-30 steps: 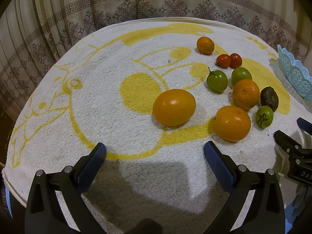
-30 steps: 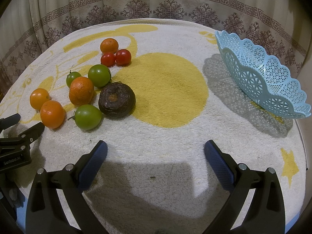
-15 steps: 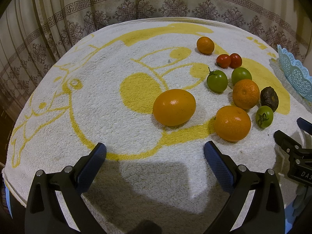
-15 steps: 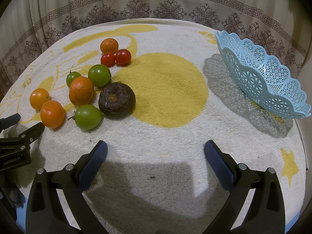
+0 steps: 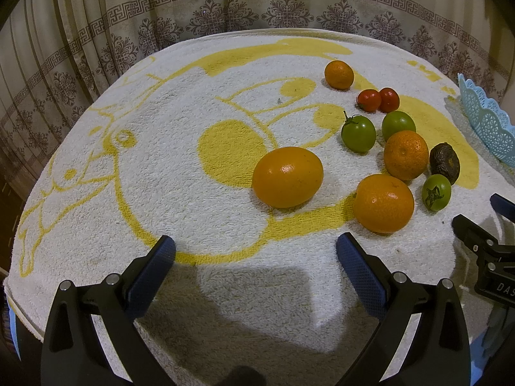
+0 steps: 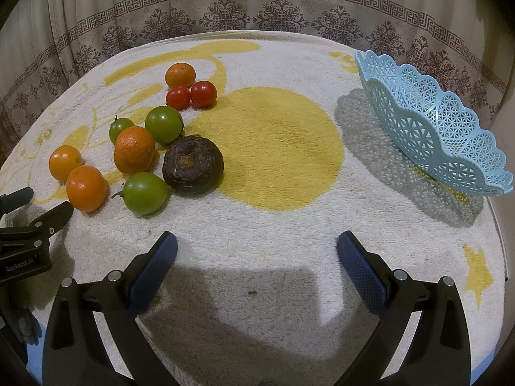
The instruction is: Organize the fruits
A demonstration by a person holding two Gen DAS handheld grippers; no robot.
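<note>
Several fruits lie on a white and yellow towel [image 5: 161, 167]: a large orange [image 5: 287, 177], a second orange [image 5: 383, 203], a mandarin [image 5: 406, 155], green tomatoes [image 5: 358, 133], two red tomatoes [image 5: 368, 100], a small orange [image 5: 338, 74] and a dark brown fruit [image 6: 192, 164]. A light blue lattice basket [image 6: 431, 119] stands tilted at the right. My left gripper [image 5: 256, 247] is open and empty, short of the large orange. My right gripper [image 6: 257, 246] is open and empty, right of the fruit group [image 6: 133, 149] and left of the basket.
A patterned curtain [image 6: 257, 16] hangs behind the table. The towel's front edge [image 5: 22, 305] drops off at the lower left. Each gripper shows at the side of the other's view: the right one [image 5: 482, 254], the left one [image 6: 25, 241].
</note>
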